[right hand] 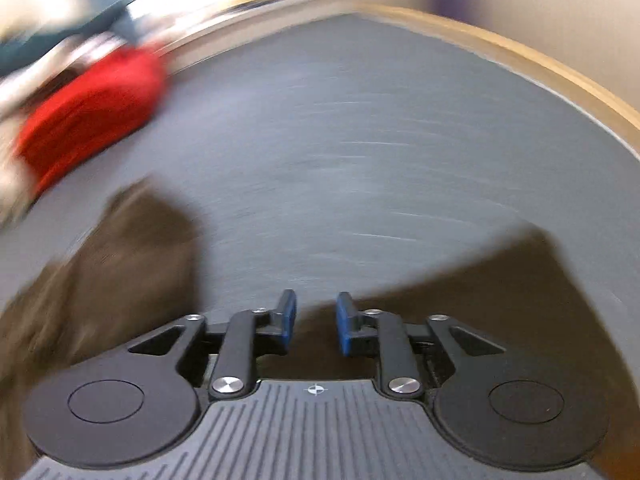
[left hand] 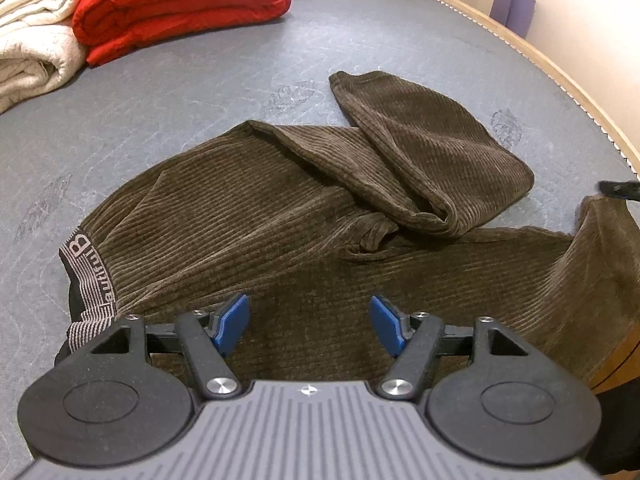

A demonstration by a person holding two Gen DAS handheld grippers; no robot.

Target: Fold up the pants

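Brown corduroy pants crumpled on grey bed, waistband lower left, legs running toward upper right; left gripper directly over them, jaws wide, empty; right gripper blurred beside far leg, jaws partly open, nothing between.

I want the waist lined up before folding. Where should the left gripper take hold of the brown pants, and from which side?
Probably the striped waistband of the pants, coming from its left edge: it lies flat and exposed there, close to the open left gripper.
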